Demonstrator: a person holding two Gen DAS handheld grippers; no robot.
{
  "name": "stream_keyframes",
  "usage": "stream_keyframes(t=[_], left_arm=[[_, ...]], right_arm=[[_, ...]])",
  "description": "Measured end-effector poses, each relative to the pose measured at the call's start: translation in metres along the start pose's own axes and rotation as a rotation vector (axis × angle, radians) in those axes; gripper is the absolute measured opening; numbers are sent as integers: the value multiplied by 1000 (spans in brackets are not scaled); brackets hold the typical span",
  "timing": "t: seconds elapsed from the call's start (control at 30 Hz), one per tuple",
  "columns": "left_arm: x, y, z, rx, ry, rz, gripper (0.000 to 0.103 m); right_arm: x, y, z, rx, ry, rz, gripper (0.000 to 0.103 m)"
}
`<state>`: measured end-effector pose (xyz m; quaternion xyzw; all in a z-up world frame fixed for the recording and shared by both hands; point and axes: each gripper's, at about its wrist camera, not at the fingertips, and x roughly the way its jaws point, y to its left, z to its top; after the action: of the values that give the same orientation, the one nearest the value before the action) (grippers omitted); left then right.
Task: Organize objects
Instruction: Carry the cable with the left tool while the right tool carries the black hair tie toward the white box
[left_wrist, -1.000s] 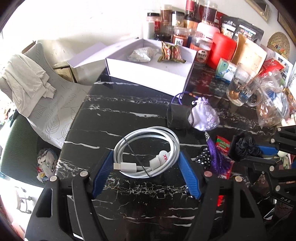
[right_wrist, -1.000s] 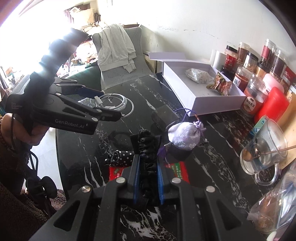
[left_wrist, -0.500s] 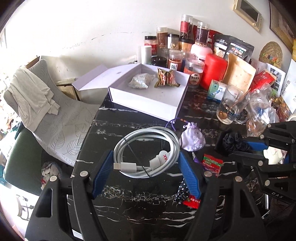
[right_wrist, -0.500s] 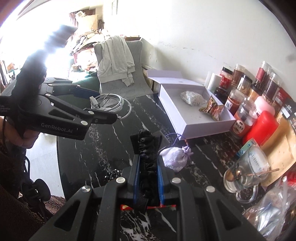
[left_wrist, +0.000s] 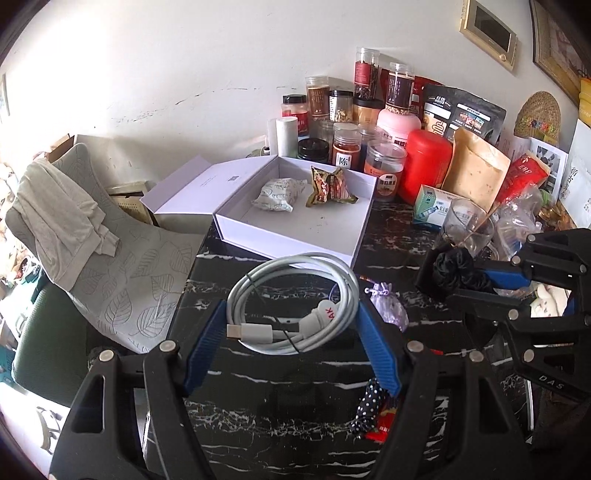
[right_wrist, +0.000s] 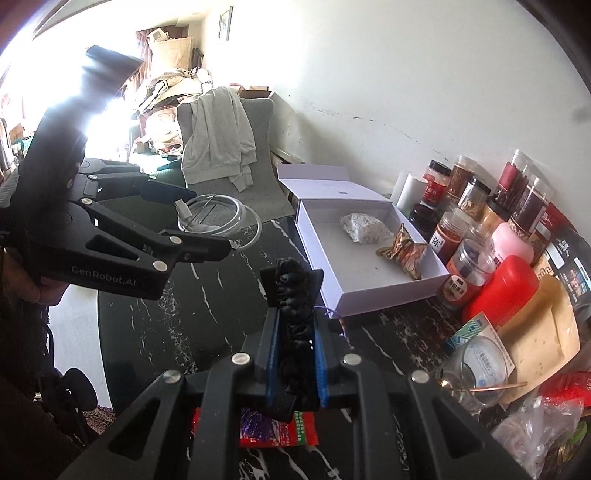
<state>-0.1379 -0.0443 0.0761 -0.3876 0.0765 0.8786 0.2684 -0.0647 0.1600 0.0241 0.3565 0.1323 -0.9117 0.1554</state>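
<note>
A coiled white USB cable (left_wrist: 295, 302) is gripped between the widely spread jaws of the left gripper (left_wrist: 291, 332), above the black marble table (left_wrist: 280, 413). A black scrunchie (right_wrist: 295, 332) is clamped in the nearly closed right gripper (right_wrist: 295, 295). Beyond, two snack packets are seen in the open white box (left_wrist: 295, 236).

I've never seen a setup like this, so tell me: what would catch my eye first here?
Probably the two black tongs held up over the dark marble table: the left tongs grip a coiled white cable, the right tongs are shut on a black scrunchie. Behind them an open white box holds two small packets, with a crowd of spice jars along the wall.
</note>
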Motion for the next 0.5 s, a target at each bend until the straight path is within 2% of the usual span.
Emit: stream_keyframes(t=[0.5], left_arm=[[71, 4, 62, 29, 13, -33, 70]], right_arm=[[43, -47, 32, 42, -5, -26, 16]])
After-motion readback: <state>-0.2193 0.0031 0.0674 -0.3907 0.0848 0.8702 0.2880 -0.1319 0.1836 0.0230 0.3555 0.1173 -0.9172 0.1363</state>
